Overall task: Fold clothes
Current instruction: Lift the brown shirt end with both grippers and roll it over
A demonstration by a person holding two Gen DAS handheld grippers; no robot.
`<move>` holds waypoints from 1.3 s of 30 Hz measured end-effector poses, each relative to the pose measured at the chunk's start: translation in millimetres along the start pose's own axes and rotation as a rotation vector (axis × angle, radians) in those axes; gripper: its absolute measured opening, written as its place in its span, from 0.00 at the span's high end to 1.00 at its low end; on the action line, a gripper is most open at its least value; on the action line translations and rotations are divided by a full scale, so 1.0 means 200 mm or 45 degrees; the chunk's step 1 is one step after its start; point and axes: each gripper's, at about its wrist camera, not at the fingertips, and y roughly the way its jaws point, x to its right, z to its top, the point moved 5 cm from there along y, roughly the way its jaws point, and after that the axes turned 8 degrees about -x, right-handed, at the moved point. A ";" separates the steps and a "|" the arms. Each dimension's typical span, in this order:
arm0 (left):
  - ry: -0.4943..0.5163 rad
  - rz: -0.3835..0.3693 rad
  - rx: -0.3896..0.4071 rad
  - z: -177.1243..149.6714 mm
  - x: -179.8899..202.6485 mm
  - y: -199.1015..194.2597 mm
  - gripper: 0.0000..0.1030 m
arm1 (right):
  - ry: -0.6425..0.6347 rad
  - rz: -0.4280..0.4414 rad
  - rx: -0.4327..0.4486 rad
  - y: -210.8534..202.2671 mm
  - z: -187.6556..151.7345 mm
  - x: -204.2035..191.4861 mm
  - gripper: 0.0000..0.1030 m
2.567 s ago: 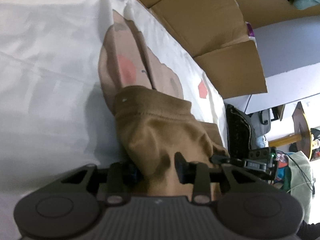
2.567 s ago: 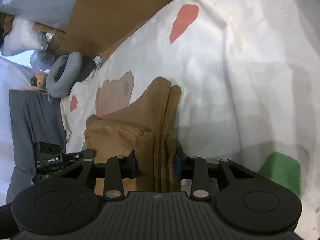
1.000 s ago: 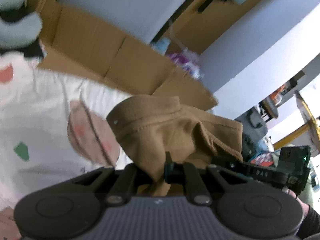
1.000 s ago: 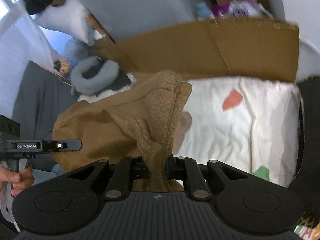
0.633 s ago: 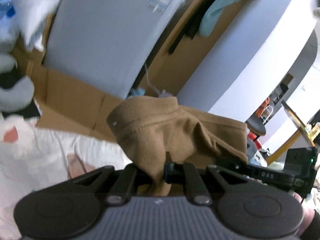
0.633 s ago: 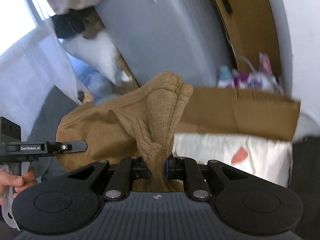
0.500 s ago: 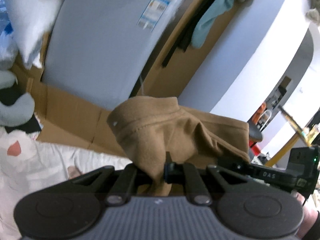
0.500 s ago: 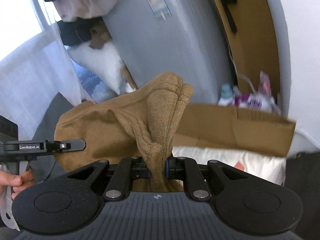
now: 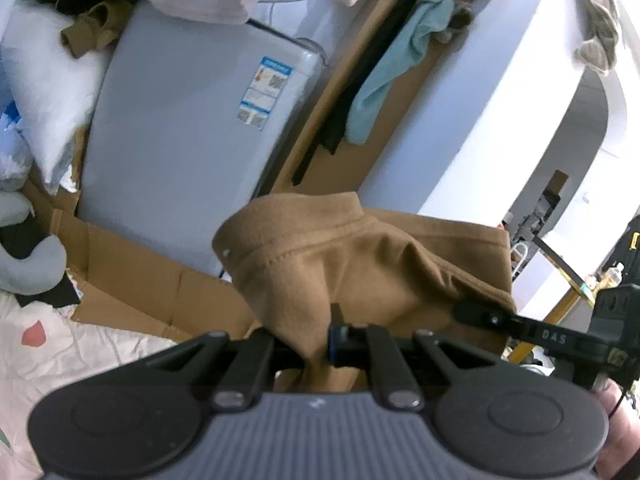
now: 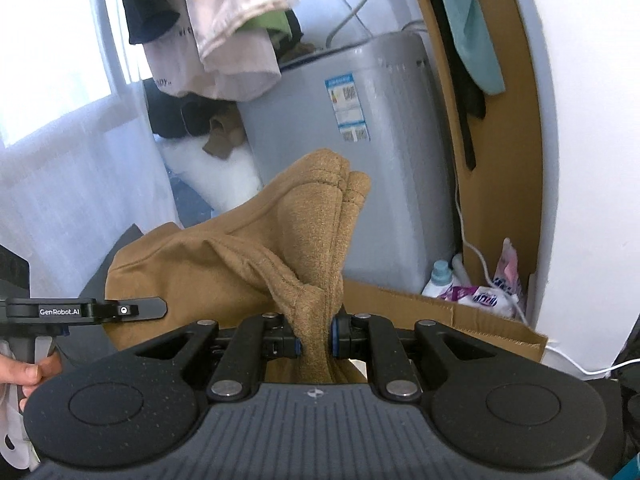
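While both cameras look out across a cluttered laundry corner, a brown garment hangs in the air, held up between two hand-held tools. The left tongs are clenched on a bunched fold of the cloth, with a stitched hem rising above them, and the right tongs are clamped on a gathered, ribbed-looking edge that stands up in a thick roll. From the left wrist view, the other tool shows at the right edge, its long finger lying against the far side of the garment; from the right wrist view, the left tool appears at the left edge, gripped by a person's hand. The cloth stretches between the two grips, sagging in soft creases. Behind it stands a grey washing machine with a label on its front, flattened cardboard at its foot, and a bed sheet with coloured patches low in the left wrist view. Clothes hang overhead, a teal towel drapes on a brown panel, and detergent bottles sit beside the machine.
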 end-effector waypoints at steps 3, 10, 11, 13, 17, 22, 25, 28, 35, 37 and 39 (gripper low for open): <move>0.005 -0.012 0.005 0.00 0.05 -0.01 0.93 | 0.011 -0.006 0.016 -0.10 0.01 0.00 0.88; 0.031 -0.041 0.010 -0.04 0.18 -0.01 0.93 | 0.012 -0.038 0.047 -0.28 -0.01 0.03 0.88; 0.032 -0.045 0.007 -0.05 0.19 0.00 0.93 | 0.013 -0.042 0.050 -0.30 -0.01 0.03 0.88; 0.035 -0.052 0.000 -0.07 0.21 0.02 0.93 | 0.017 -0.051 0.055 -0.33 -0.04 0.05 0.88; 0.043 -0.069 -0.023 -0.10 0.26 0.10 0.93 | 0.039 -0.068 0.058 -0.39 -0.11 0.10 0.88; 0.059 -0.107 -0.053 -0.14 0.31 0.22 0.93 | 0.078 -0.097 0.062 -0.43 -0.20 0.21 0.88; 0.067 -0.146 -0.073 -0.16 0.35 0.31 0.93 | 0.105 -0.120 0.067 -0.46 -0.24 0.28 0.88; 0.072 -0.188 -0.095 -0.18 0.39 0.41 0.93 | 0.130 -0.148 0.073 -0.49 -0.27 0.37 0.88; 0.105 -0.272 -0.138 -0.26 0.49 0.61 0.93 | 0.180 -0.236 0.073 -0.56 -0.37 0.55 0.88; 0.104 -0.281 -0.154 -0.29 0.50 0.65 0.93 | 0.207 -0.263 0.073 -0.57 -0.40 0.61 0.88; 0.103 -0.290 -0.170 -0.32 0.52 0.68 0.93 | 0.231 -0.286 0.072 -0.59 -0.44 0.66 0.88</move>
